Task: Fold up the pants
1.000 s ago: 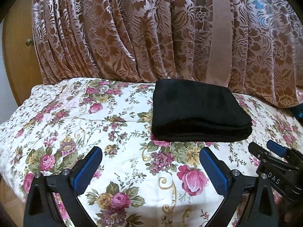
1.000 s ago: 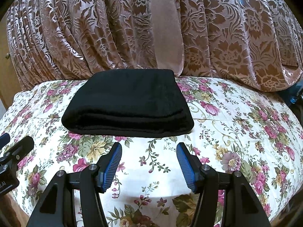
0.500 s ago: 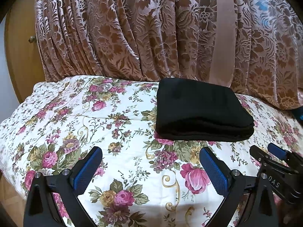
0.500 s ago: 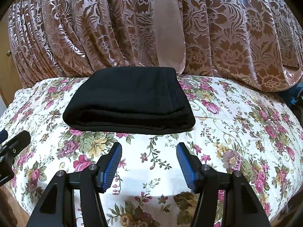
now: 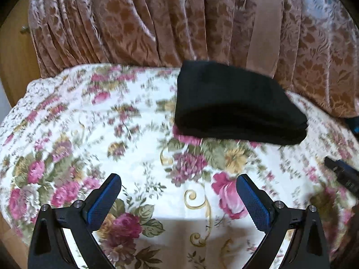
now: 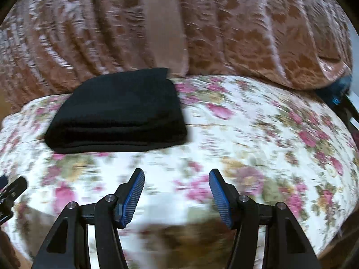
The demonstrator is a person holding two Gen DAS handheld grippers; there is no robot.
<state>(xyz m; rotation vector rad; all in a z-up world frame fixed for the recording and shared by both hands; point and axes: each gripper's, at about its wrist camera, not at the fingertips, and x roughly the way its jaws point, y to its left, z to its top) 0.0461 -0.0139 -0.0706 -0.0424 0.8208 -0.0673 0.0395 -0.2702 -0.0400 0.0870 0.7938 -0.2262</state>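
Observation:
The black pants (image 5: 235, 109) lie folded into a thick rectangle on the floral bedspread (image 5: 89, 134), near the curtain. They also show in the right wrist view (image 6: 121, 114), left of centre. My left gripper (image 5: 178, 192) is open and empty, held above the bedspread in front of the pants. My right gripper (image 6: 177, 188) is open and empty too, in front of and to the right of the pants. Neither touches the pants. Both views are motion-blurred.
A brown patterned curtain (image 5: 157, 22) hangs behind the bed. A wooden cabinet (image 5: 13, 51) stands at the far left. The right gripper's tip (image 5: 343, 172) shows at the left view's right edge. A blue object (image 6: 338, 89) sits at the bed's far right.
Both grippers have pulled back and swung, blurring the views; the right one has turned rightward so the pants sit further left. The pants have not moved.

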